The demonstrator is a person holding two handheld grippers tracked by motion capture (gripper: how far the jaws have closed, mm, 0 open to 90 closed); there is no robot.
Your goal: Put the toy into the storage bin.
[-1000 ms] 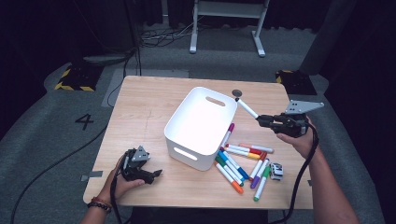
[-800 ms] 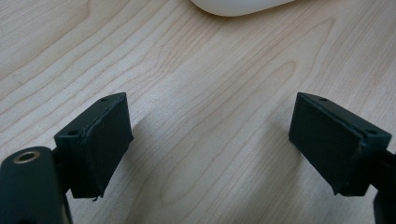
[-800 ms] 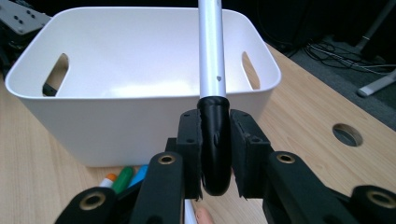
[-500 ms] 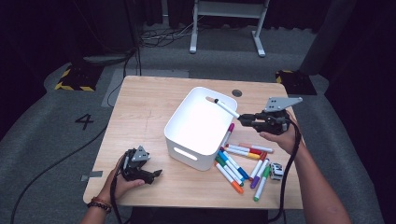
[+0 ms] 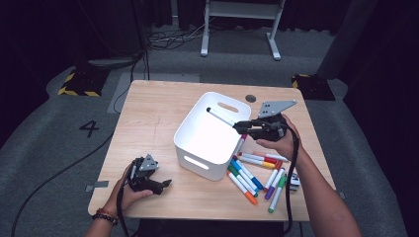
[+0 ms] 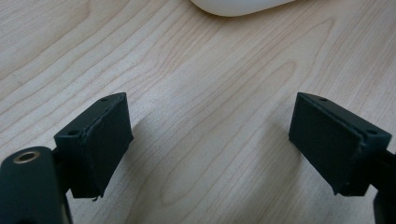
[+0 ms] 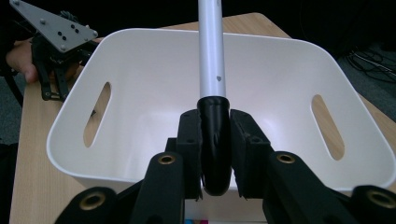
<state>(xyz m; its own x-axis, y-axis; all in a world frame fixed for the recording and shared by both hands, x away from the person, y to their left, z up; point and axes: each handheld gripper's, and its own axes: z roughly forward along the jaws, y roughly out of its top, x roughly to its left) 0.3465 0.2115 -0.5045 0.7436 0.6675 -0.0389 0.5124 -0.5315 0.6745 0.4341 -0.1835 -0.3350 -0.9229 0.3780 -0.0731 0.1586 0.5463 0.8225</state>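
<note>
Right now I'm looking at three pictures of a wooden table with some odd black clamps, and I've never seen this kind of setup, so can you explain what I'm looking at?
A person holds a hand-held two-jaw clamp tool in each hand. The high view looks down on the light wooden table. The other two pictures come from cameras riding on each tool. In the middle stands a white plastic bin with handle slots, and beside it lie loose coloured markers. The right gripper has its jaws shut on a white marker with a black cap, holding it above the bin. The left gripper rests near the table's front edge, jaws open, holding nothing.
</note>
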